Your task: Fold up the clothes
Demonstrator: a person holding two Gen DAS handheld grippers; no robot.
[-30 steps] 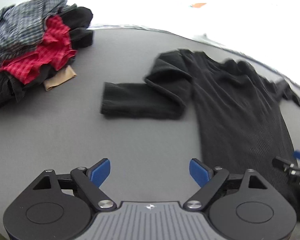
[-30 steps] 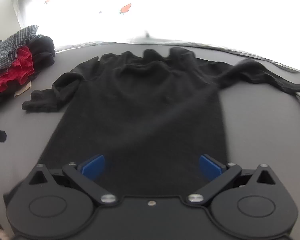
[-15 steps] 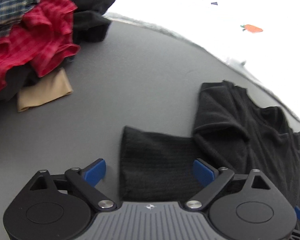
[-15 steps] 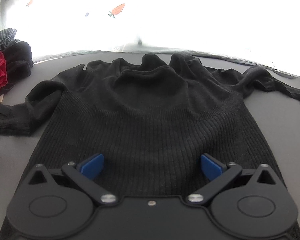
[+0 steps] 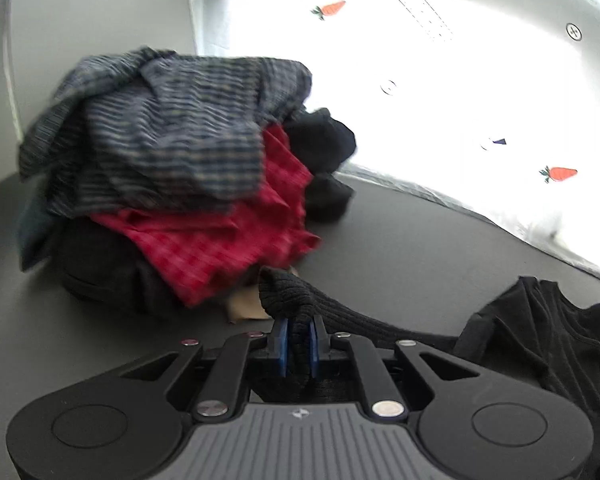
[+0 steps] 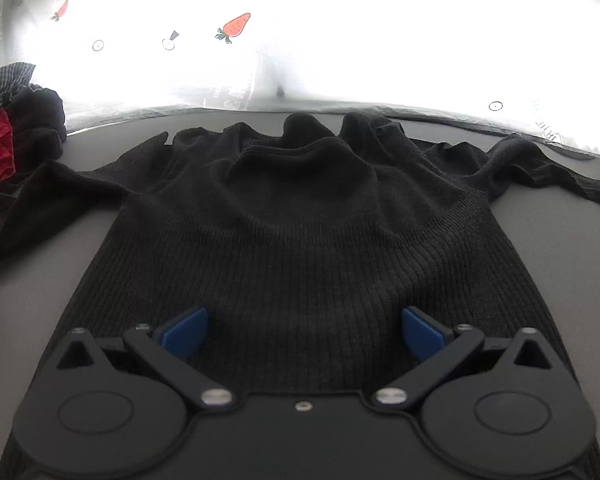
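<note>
The cuff of the black sweater's sleeve (image 5: 288, 296) was clamped between the just-closed pads of the left gripper (image 5: 299, 344), while the right gripper (image 6: 304, 330) was held spread wide over the sweater body (image 6: 300, 240), gripping nothing. With only the cuff edge pinched, the ribbed knit could be stretched or slipped free under a hard pull, and the pile of clothes (image 5: 172, 184) just ahead of the left gripper could be snagged.

Left wrist view: low, close, faces clothes pile (image 5: 172, 184). Right wrist view: above black sweater (image 6: 300, 240). Both share pile, sweater.

white sheet (image 6: 340, 40) printed with carrots (image 5: 560, 173); grey table (image 5: 400, 248)
</note>
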